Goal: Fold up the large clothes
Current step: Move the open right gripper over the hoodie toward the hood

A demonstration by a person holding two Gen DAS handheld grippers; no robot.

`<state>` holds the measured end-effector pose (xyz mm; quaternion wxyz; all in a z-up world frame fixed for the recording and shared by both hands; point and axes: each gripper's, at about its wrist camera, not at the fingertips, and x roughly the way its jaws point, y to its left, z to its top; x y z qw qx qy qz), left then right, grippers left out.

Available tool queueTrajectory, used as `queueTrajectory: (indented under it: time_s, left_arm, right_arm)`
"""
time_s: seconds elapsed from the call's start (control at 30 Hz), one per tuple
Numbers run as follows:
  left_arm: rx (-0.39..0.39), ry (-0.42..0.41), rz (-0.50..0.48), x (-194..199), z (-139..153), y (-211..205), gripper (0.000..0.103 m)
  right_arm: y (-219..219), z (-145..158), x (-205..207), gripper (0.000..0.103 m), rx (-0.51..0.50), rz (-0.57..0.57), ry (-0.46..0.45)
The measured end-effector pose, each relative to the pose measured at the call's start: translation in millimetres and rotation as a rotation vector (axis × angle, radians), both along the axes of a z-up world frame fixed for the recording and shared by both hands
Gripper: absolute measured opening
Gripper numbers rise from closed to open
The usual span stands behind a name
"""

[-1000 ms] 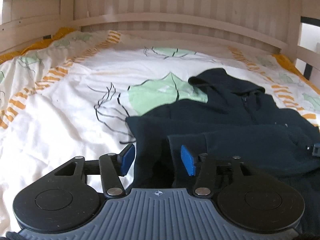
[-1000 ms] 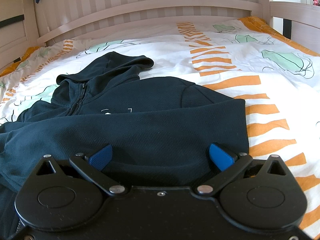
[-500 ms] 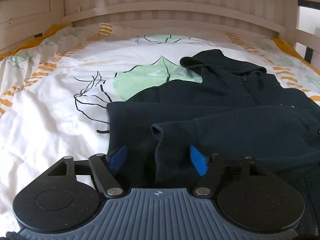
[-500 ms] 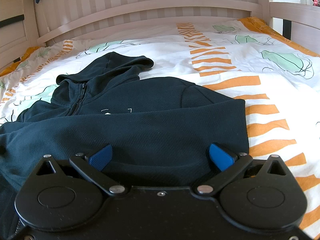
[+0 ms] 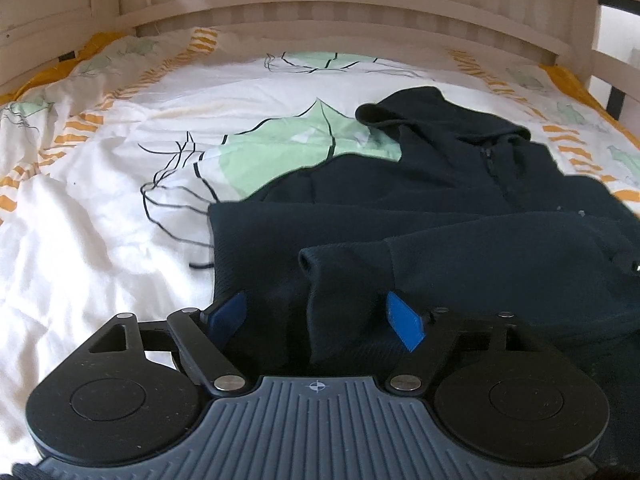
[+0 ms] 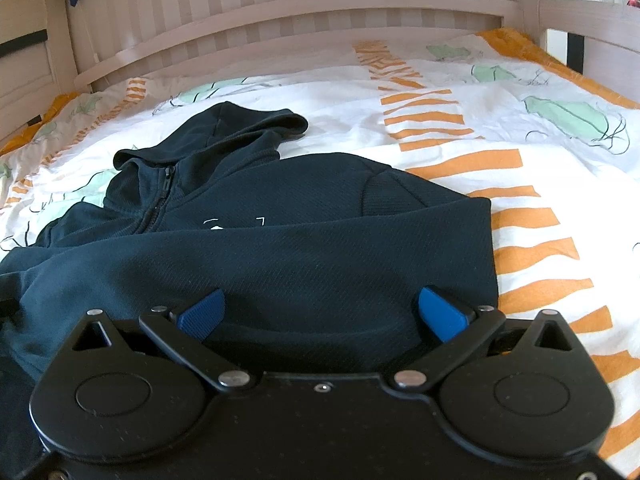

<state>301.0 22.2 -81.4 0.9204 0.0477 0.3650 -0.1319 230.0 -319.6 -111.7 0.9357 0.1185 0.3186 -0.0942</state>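
Since the earlier frame the left gripper [image 5: 318,316] has advanced over the hoodie [image 5: 460,216] and its jaws are opening; the cuff [image 5: 320,264] of the folded-in sleeve [image 5: 480,264] lies between the pads, which stand clear of the cloth. This reads as a release: the sleeve appears to be laid across the body and let go. The right gripper [image 6: 320,312] has held its place, jaws wide apart over the other side of the hoodie, gripping nothing. The hoodie lies flat on the bed [image 5: 100,240], hood [image 6: 240,124] toward the headboard [image 6: 280,12], zip up. With both sleeves seemingly folded inward, the next stage is probably to fold the body lengthwise, bringing the hem toward the hood.
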Motion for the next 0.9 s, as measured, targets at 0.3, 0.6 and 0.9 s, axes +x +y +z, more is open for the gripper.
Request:
queueTrajectory:
  time_s: [0.3,0.6,0.9]
  left_arm:
    - [-0.060,-0.114,-0.069,26,57,-26,0.077]
    - [-0.031,-0.117,-0.088,106,45,-82,0.077]
    - [0.093,-0.128,-0.084,166,15,-113,0.076]
  right_arm:
    - [-20,44,-9,0.102,0.094,0.045,-0.085]
    - [-18,57,78,0.102,0.006,0.128,-0.121]
    - [-24,36,156,0.099,-0.134,0.162,-0.069]
